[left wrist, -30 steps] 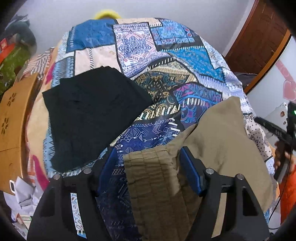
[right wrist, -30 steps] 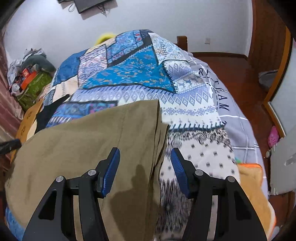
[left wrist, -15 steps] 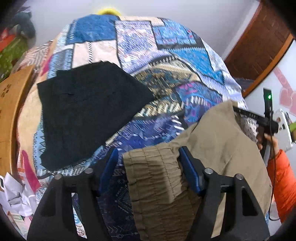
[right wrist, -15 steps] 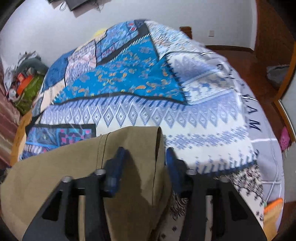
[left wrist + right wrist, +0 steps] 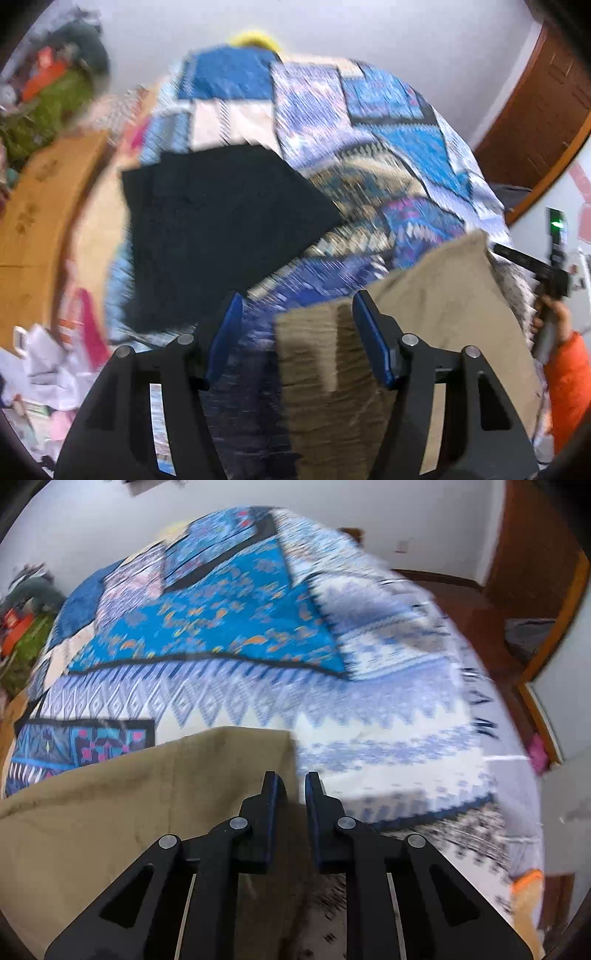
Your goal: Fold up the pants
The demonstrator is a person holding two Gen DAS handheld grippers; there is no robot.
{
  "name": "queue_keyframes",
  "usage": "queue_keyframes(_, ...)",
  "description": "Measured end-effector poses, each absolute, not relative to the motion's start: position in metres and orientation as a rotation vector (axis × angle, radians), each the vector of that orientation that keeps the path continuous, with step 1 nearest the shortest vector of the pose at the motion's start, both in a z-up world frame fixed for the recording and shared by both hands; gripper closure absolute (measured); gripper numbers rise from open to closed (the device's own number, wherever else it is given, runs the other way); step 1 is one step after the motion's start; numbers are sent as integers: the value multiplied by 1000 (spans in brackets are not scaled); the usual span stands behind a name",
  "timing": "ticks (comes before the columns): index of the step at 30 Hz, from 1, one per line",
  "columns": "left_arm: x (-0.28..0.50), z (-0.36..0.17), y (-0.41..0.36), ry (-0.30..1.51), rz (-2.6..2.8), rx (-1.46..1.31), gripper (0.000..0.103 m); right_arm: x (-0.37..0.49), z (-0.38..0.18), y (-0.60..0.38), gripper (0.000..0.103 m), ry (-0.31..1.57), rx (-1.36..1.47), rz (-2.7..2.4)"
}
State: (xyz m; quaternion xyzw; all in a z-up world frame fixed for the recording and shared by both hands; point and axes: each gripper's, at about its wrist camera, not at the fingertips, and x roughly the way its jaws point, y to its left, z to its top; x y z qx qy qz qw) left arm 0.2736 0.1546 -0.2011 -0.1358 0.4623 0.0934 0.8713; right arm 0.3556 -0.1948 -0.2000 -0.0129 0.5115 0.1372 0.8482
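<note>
**Khaki pants caught at both ends on a patchwork bed**

Both views are smeared by blur, so we cannot read the quilt's (image 5: 229,627) finer patterns, and the clutter at the left edge stays indistinct. The khaki pants (image 5: 436,295) lie on the quilt, their lower part cut off by the frame. Our left gripper (image 5: 297,328) stands released, its jaws spread around the gathered waistband (image 5: 317,354) and not pressing on it. Our right gripper (image 5: 291,794) is closing, its jaws nearly together at the pants' far corner (image 5: 258,753); the fabric between them is hard to make out. A folded black garment (image 5: 221,229) lies beside the pants.
</note>
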Motion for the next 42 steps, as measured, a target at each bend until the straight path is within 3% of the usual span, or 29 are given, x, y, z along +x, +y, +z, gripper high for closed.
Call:
queue_keyframes(6, 267, -173, 156, 935, 181, -255, 40, 325, -152, -208, 89, 1073, 125, 432)
queue_keyframes(9, 268, -167, 142, 944, 143, -209, 39, 302, -125, -193, 84, 1049, 94, 513)
queue_keyframes(14, 268, -165, 107, 965, 58, -116, 35, 261, -94, -153, 55, 984, 17, 647)
queue_keyframes(17, 270, -167, 91, 969, 18, -71, 26, 243, -82, -126, 38, 954, -29, 716)
queue_keyframes(20, 274, -173, 84, 992, 1, -60, 21, 229, -82, -100, 31, 951, -74, 781)
queue_keyframes(26, 288, -212, 84, 1130, -10, -73, 18, 222, -130, -63, 26, 1078, -215, 802)
queue_keyframes(29, 281, -224, 78, 1100, 35, -5, 5, 220, -156, -63, 26, 1180, -225, 802)
queue_keyframes(32, 276, -221, 77, 1080, 45, 22, 5, 216, -160, -76, 20, 1185, -165, 799)
queue_keyframes(42, 235, -208, 77, 1046, 68, 82, 5, 179, -154, -115, 20, 1161, -210, 716)
